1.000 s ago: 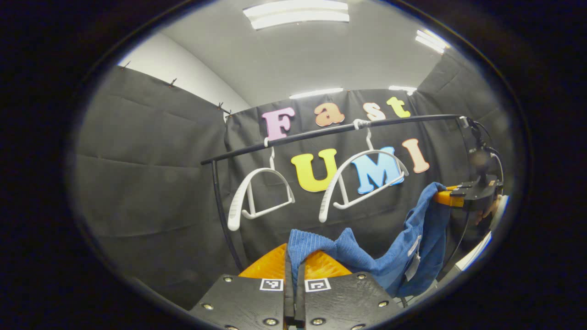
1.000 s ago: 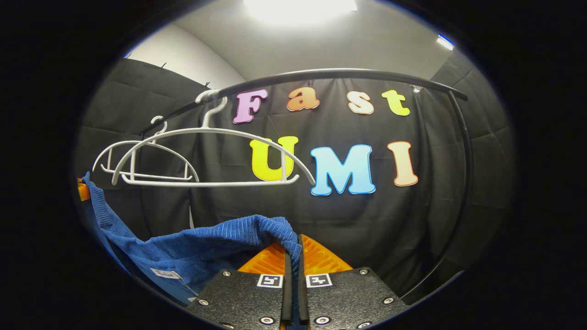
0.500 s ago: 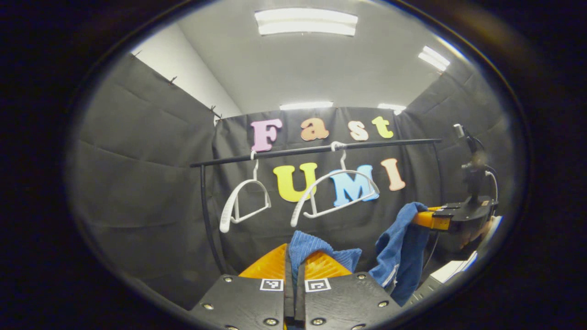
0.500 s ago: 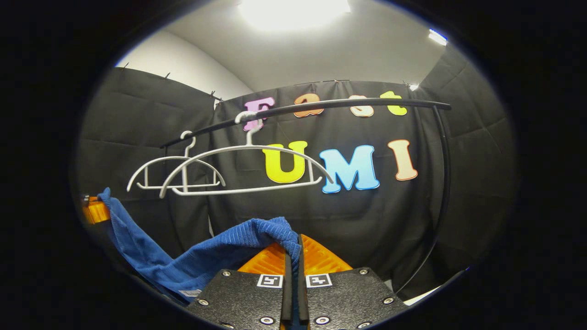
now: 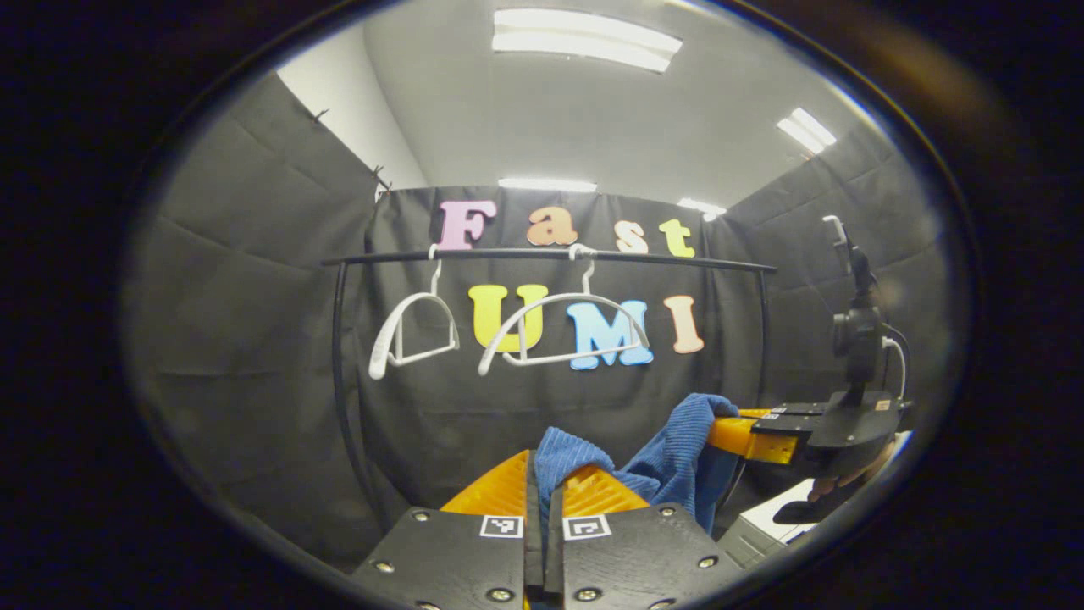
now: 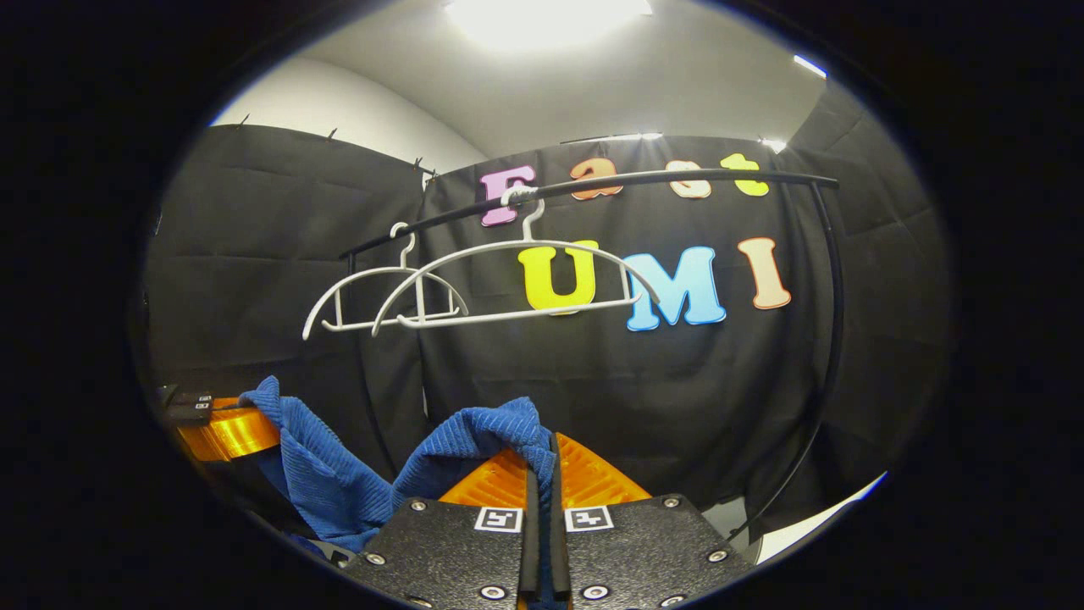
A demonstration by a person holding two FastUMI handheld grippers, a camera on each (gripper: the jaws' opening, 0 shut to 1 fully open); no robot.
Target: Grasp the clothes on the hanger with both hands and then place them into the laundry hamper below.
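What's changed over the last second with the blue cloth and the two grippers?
Both grippers have pulled back from the rail, which now looks farther off, and have come closer together, so the blue cloth that stretched between them now sags in a bunched fold. Unchanged: the left gripper and right gripper each stay clamped on an end of the cloth, and the two white hangers stay bare on the rail.
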